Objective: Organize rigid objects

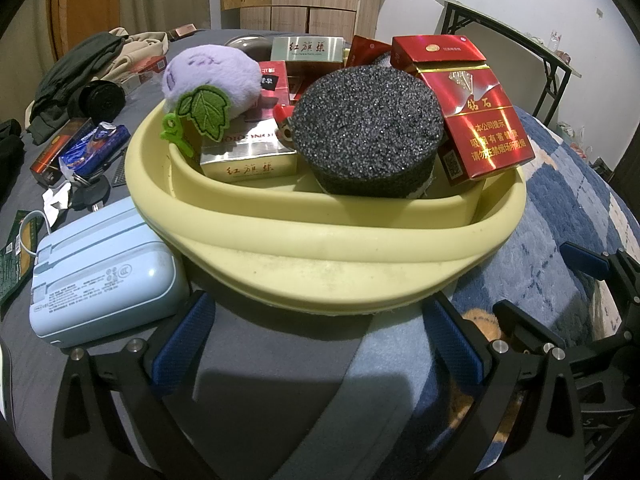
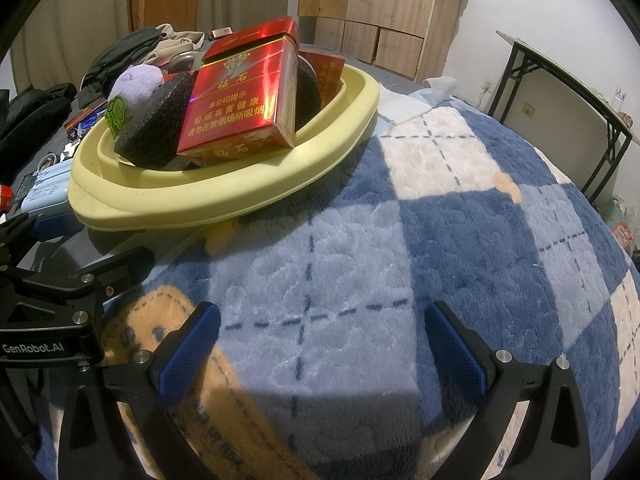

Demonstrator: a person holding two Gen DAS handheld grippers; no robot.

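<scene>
A pale yellow basin (image 1: 320, 256) (image 2: 224, 196) sits on the bed. It holds a round black foam block (image 1: 368, 128) (image 2: 156, 120), a red cigarette pack (image 1: 476, 112) (image 2: 240, 96), a gold and silver carton (image 1: 248, 156), a silver carton (image 1: 308, 49), more red boxes and a purple plush toy (image 1: 212, 76) (image 2: 136, 80) with a green leaf. My left gripper (image 1: 316, 344) is open just in front of the basin's near rim, holding nothing. My right gripper (image 2: 320, 348) is open over the blue checked blanket, to the right of the basin, also holding nothing.
A light blue power bank (image 1: 104, 268) lies left of the basin. Farther left are a blue wrapper (image 1: 92, 148), a dark red box (image 1: 60, 152), keys and a pile of clothes (image 1: 88, 68). A folding table (image 2: 568, 92) stands at the right by the wall. The checked blanket (image 2: 440, 220) covers the bed's right side.
</scene>
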